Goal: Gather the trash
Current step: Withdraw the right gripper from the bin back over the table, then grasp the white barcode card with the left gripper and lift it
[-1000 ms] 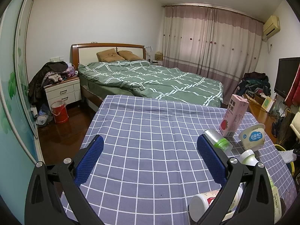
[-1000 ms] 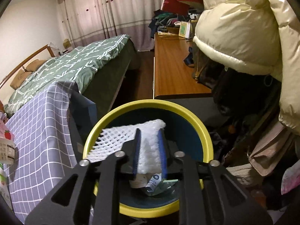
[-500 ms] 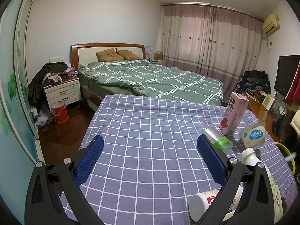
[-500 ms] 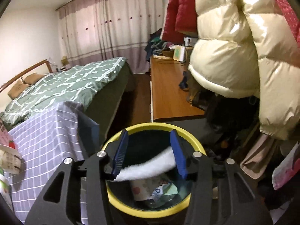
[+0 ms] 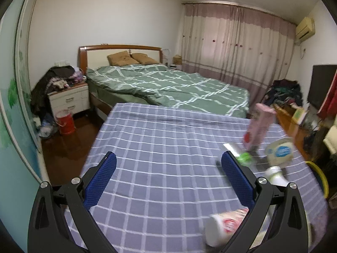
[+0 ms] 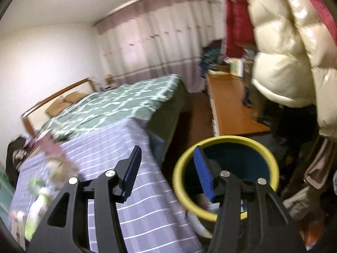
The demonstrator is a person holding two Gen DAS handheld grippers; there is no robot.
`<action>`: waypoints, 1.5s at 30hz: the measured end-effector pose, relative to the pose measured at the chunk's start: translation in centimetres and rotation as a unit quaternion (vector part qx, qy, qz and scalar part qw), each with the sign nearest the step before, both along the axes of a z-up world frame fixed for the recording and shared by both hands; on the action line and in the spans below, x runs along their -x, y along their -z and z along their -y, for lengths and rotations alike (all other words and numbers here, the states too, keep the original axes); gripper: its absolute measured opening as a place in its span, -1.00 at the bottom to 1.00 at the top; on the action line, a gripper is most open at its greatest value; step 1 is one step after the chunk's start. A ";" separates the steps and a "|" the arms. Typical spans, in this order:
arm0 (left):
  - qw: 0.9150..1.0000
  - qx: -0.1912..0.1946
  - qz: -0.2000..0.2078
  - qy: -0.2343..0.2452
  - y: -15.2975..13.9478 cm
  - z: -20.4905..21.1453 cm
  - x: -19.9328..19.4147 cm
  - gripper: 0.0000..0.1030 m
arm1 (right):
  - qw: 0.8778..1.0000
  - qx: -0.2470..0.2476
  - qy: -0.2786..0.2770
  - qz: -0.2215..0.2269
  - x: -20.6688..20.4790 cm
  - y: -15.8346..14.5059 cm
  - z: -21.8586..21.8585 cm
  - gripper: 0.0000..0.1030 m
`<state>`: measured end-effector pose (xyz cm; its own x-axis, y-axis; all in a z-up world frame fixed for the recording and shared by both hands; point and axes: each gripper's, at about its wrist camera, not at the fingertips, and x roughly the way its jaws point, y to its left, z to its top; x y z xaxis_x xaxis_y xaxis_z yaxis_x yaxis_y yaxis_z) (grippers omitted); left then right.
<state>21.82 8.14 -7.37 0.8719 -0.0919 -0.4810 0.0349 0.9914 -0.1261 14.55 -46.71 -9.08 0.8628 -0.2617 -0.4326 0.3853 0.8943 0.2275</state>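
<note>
Left tongs [image 5: 168, 175]: jaws wide apart, nothing between them, above the counter [image 5: 160, 147] with its blue checked cloth. Ahead lies a green bed [image 5: 168, 86]. Right of these tongs: pink carton [image 5: 260, 126], white cup [image 5: 279, 150], bottles, a fallen cup [image 5: 221, 227]. Right tongs [image 6: 166, 172]: jaws opening, empty, over the counter's edge. Their right finger overlaps the yellow-rimmed bin [image 6: 271, 164]; trash [image 6: 207, 205] lies inside.

Both wrist cameras look forward (slightly downward), sharing the checkered table [image 5: 168, 147].
</note>
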 end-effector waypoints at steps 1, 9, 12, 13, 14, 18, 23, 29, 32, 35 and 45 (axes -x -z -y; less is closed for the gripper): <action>1.000 0.004 0.000 0.009 -0.3 0.4 0.8 0.90 | 1.000 0.010 -0.009 0.001 0.0 0.0 -1.0 0.00; 0.993 0.058 -0.054 0.088 0.2 4.4 6.7 0.90 | 0.996 0.087 -0.033 0.018 0.6 -0.1 -5.5 0.20; 0.983 0.098 -0.087 0.127 1.5 6.1 8.1 0.90 | 0.995 0.087 -0.035 0.017 0.6 -0.1 -5.6 0.20; 0.979 0.117 -0.096 0.138 1.9 6.7 8.5 0.90 | 0.996 0.085 -0.035 0.017 0.7 -0.1 -5.6 0.21; 0.975 0.132 -0.099 0.148 2.1 7.1 8.9 0.90 | 0.996 0.082 -0.036 0.017 0.6 -0.1 -5.5 0.21; 0.977 0.111 -0.066 0.172 1.9 9.1 10.5 0.90 | 0.996 0.080 -0.039 0.012 0.6 -0.1 -5.6 0.21; 0.973 0.048 -0.093 0.205 2.6 9.6 10.7 0.90 | 0.996 0.082 -0.043 0.013 0.6 -0.1 -5.7 0.31; 0.960 0.099 -0.144 0.220 5.6 6.4 10.6 0.90 | 0.996 0.074 -0.044 0.012 0.4 0.0 -5.7 0.31; 0.954 0.109 -0.155 0.232 6.6 5.9 10.1 0.90 | 0.996 0.076 -0.048 0.011 0.2 0.0 -5.9 0.31; 0.943 0.122 -0.163 0.262 7.2 5.9 9.9 0.90 | 0.996 0.078 -0.048 0.010 0.2 0.0 -6.0 0.31; 0.887 0.079 -0.169 0.422 5.3 12.2 15.0 0.90 | 0.997 0.067 -0.048 0.005 -0.2 0.1 -5.8 0.32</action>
<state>6.84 -4.02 -12.65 0.2691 -0.7325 -0.6253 0.6900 0.5996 -0.4055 14.78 -40.89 -9.22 0.8908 -0.2319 -0.3908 0.2944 0.9496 0.1077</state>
